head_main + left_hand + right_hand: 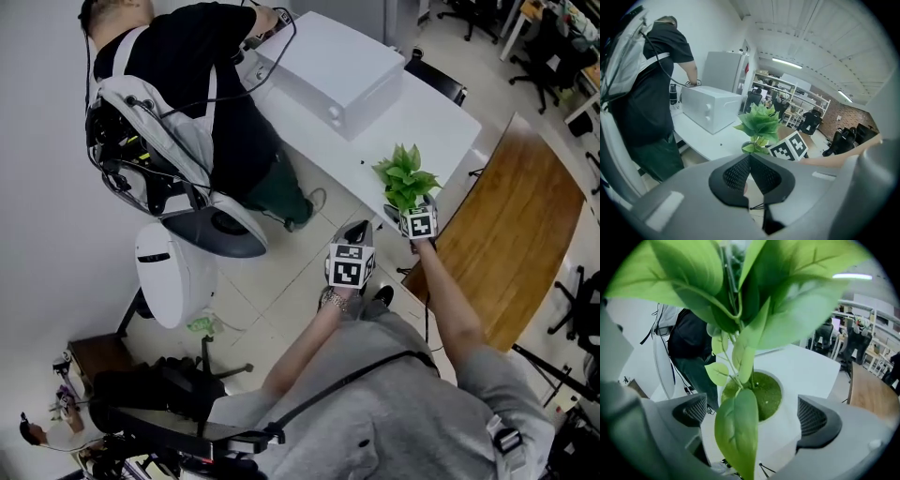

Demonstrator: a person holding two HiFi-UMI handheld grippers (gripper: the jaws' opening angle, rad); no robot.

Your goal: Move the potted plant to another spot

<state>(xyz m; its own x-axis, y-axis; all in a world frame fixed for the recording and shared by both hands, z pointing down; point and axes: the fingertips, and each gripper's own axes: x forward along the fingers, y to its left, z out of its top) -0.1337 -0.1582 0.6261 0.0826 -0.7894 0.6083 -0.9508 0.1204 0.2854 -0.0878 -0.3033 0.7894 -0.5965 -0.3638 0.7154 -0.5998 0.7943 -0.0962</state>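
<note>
The potted plant point(405, 176), green leaves in a small white pot, stands on the near corner of the white table point(427, 112). My right gripper point(410, 204) is at the pot from the near side. In the right gripper view the pot point(761, 397) sits between the wide-spread pads point(812, 416), with a gap showing on the left side, so the right gripper point(754, 416) is open. My left gripper point(357, 232) hangs over the floor just left of the table, shut with nothing in it point(750, 161). The left gripper view shows the plant point(759, 123) ahead.
A white box point(328, 66) lies on the table's far part. A person in black point(187, 94) stands at the table's left side. A curved wooden table point(516, 225) is at the right, a white round device point(173, 272) on the floor at the left.
</note>
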